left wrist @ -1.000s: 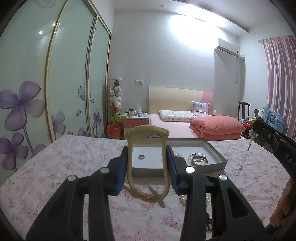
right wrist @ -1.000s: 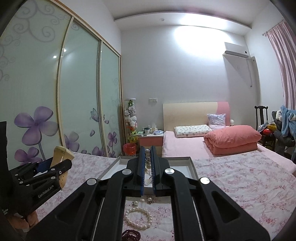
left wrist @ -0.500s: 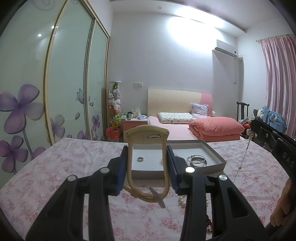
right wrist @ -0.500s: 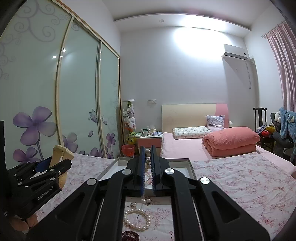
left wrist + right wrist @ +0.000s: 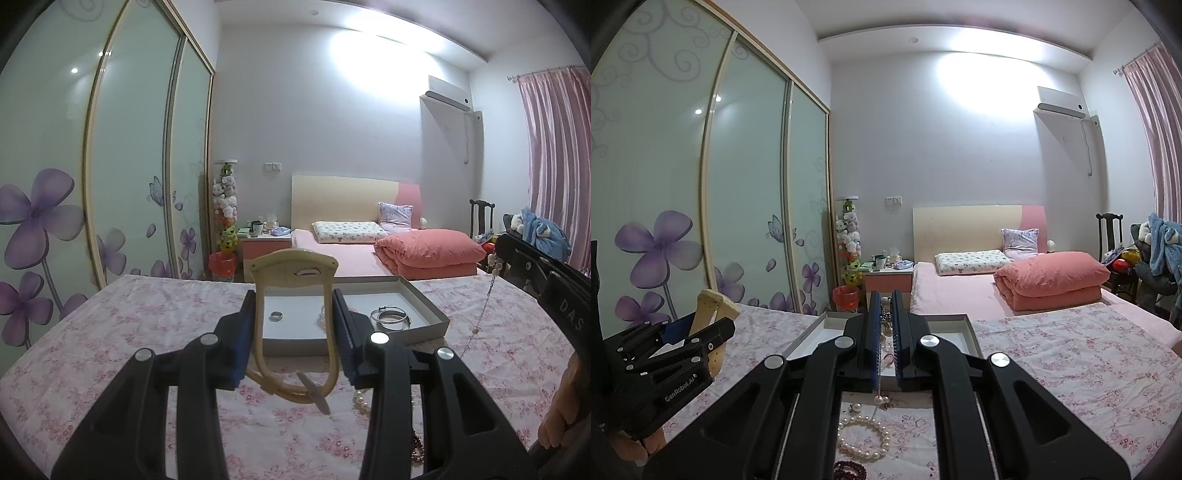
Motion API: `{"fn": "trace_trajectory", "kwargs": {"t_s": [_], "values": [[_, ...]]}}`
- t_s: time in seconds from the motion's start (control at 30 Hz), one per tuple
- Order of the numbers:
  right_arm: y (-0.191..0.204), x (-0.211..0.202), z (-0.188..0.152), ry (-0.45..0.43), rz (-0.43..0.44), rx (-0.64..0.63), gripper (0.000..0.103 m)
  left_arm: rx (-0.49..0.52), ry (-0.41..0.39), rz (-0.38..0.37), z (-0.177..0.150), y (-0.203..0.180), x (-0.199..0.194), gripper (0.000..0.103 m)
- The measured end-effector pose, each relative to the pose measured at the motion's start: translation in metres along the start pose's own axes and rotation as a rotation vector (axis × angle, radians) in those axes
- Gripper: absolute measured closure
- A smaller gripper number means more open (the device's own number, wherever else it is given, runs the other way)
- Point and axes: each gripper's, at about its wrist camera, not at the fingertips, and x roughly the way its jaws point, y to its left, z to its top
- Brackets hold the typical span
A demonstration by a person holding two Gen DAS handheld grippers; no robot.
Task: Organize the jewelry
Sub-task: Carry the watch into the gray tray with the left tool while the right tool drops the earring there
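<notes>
The left gripper [image 5: 293, 328] is clamped on a cream clip [image 5: 293, 291], held upright above the floral cloth [image 5: 147, 325]. Just ahead of it lies the open box [image 5: 424, 299], holding a ring [image 5: 276, 315] and bangles [image 5: 389, 317]. The right gripper [image 5: 885, 332] is pinched on a bead necklace [image 5: 882, 400] that dangles over the box's near edge [image 5: 960, 317]. Below it, on the cloth, lie a pearl bracelet [image 5: 864, 437] and dark beads [image 5: 851, 470]. Bare cloth spreads wide to its right.
</notes>
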Motion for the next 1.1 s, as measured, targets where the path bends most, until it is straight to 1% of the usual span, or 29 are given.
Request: {"fn": "trace_trajectory", "kwargs": {"t_s": [0.2,0.37,0.57,0.8,0.93,1.1], "values": [[-0.001,0.000,0.000,-0.001,0.000,-0.003,0.096,0.005,0.001,-0.003,0.000,-0.001,0.001,0.064],[-0.004,0.006,0.006,-0.009,-0.006,-0.014,0.096,0.009,0.009,-0.006,0.004,-0.001,0.010,0.064],[-0.014,0.032,0.015,0.005,-0.003,-0.002,0.096,-0.005,0.031,-0.007,0.008,0.004,0.034,0.064],[-0.028,0.080,0.021,0.060,0.017,0.033,0.096,-0.033,0.086,0.000,0.018,0.008,0.087,0.064],[-0.040,0.120,0.018,0.120,0.027,0.076,0.096,-0.037,0.125,0.000,0.021,0.008,0.122,0.064],[-0.048,0.167,0.002,0.213,0.034,0.123,0.096,-0.043,0.191,-0.003,0.021,0.006,0.169,0.064]]}}
